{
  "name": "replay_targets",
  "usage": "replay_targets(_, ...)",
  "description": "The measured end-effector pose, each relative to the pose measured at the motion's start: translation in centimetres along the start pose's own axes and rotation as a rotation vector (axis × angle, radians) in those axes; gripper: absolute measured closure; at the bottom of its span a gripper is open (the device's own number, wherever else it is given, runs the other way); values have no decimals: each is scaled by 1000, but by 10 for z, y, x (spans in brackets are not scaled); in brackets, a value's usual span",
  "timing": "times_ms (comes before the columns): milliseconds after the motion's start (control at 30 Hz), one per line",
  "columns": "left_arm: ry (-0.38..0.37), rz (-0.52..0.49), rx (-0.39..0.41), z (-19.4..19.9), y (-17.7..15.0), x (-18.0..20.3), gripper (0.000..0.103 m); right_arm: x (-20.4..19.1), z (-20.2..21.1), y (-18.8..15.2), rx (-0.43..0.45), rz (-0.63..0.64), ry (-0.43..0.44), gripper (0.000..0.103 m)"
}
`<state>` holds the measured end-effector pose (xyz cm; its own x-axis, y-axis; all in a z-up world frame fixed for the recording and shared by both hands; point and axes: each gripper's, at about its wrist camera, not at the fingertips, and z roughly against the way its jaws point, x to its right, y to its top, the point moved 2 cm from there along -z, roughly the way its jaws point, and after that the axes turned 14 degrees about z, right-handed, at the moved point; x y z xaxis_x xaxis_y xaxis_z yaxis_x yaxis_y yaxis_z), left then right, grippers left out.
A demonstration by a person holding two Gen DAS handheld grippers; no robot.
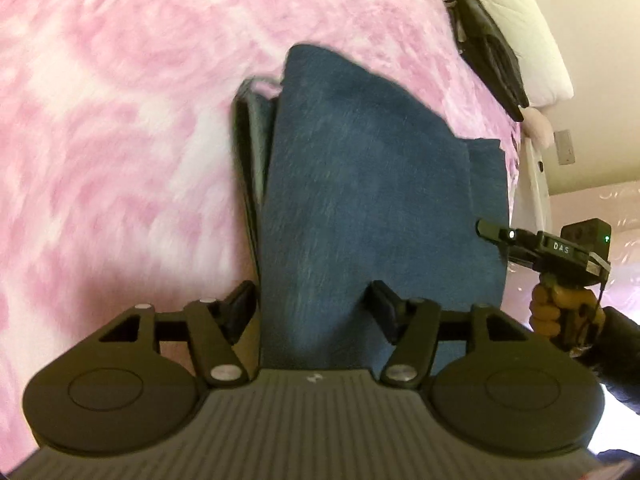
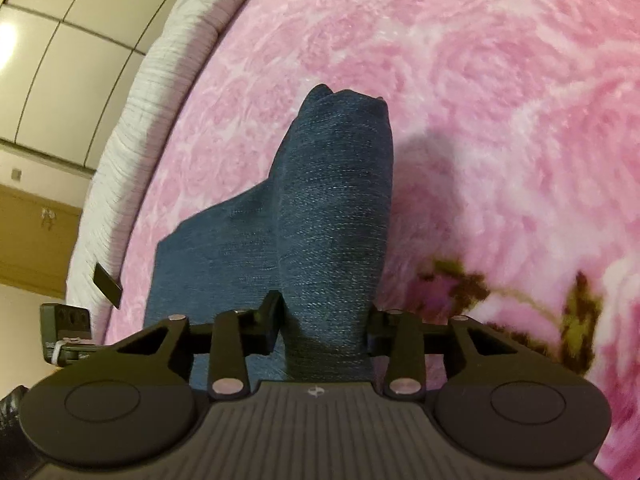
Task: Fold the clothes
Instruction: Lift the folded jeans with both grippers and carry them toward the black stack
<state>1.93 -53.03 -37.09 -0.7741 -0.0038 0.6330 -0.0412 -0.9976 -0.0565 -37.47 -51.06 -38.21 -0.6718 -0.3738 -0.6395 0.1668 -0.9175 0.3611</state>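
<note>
A pair of blue denim jeans [image 1: 360, 184] lies folded on a pink fluffy blanket [image 1: 120, 120]. My left gripper [image 1: 312, 304] is shut on a thick fold of the jeans at their near end. My right gripper [image 2: 324, 320] is shut on another fold of the same jeans [image 2: 332, 208], which rise between its fingers and run away over the blanket [image 2: 500, 120]. The right gripper also shows in the left wrist view [image 1: 552, 248], held by a hand at the jeans' right edge.
A black folded item [image 1: 488, 48] lies at the blanket's far edge by a white pillow [image 1: 536, 20]. A white quilted pillow [image 2: 152, 112] borders the blanket on the left in the right wrist view. A small black object [image 2: 107, 285] lies at that edge.
</note>
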Motion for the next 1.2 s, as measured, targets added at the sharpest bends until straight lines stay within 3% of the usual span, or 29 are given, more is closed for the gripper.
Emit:
replay_targets(200, -102, 230, 110, 17, -50, -29, 38, -3, 9, -14, 22, -45, -44, 44)
replay_targets(300, -119, 291, 131, 5, -66, -37, 36, -10, 10, -24, 26, -29, -74, 38)
replay_targets(433, -180, 360, 156, -9, -58, -50, 30, -19, 5, -30, -5, 20, -159, 35)
replay_targets(567, -250, 430, 119, -15, -37, -59, 30, -61, 13, -36, -2, 224, -309, 32)
replay_targets(633, -282, 447, 84, -17, -30, -62, 29, -91, 17, -48, 10, 351, -365, 23)
replay_targets(700, -305, 442, 73, -17, -31, -62, 29, -121, 17, -67, 3, 480, -359, 14)
replay_targets(900, -347, 395, 112, -23, -52, -49, 31, -181, -12, -129, -75, 764, -313, 14)
replay_targets(1033, -392, 477, 181, -22, -57, -57, 46, -194, -37, -156, -96, 847, -362, 14)
replay_targets(1200, -457, 500, 162, -17, -58, -54, 59, -200, -68, -178, -107, 1082, -469, 14)
